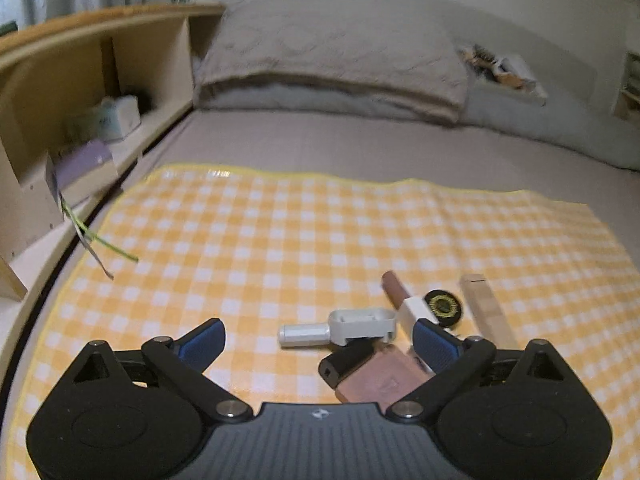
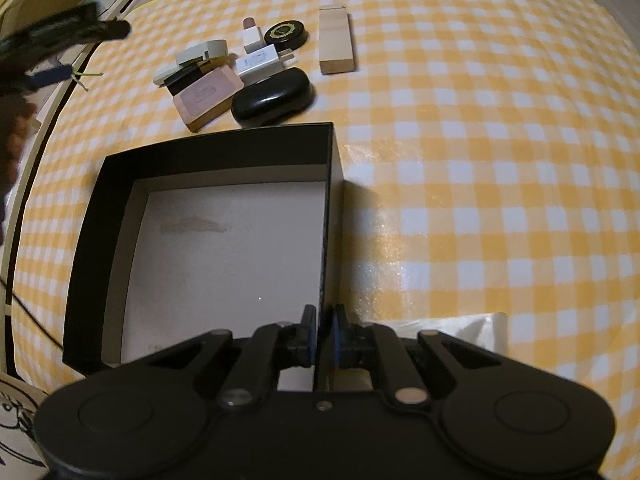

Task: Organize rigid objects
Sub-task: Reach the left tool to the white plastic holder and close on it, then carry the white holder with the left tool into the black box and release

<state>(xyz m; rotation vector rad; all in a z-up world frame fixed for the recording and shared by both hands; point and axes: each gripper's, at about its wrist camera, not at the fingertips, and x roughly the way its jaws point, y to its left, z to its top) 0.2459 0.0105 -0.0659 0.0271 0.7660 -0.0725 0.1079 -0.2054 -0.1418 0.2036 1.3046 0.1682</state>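
Organizing task at its outset. The open black cardboard box with pale lining (image 2: 224, 240) stands on the yellow-and-white checked cloth (image 2: 480, 160) with nothing inside, so by the look of it no item has yet been stowed. All the rigid objects lie in a cluster just beyond the box's far wall: a glossy black oval case (image 2: 272, 98), a pink flat rectangular compact (image 2: 206, 96), a white plastic charger plug (image 2: 258, 62), a grey plastic clip-like piece with a silver cylinder (image 1: 348, 326), a brown-tipped white lipstick tube (image 2: 252, 34), a round black tin with gold emblem (image 2: 286, 34) and, slightly apart toward the cloth's right edge, a pale wooden rectangular block (image 2: 336, 42). The right gripper (image 2: 322, 334) is closed on the box's right wall, one finger inside and one outside, apparently steadying it. The left gripper (image 1: 320, 340) hovers over the cluster with its fingers spread wide, holding nothing; every object remains to be transferred.
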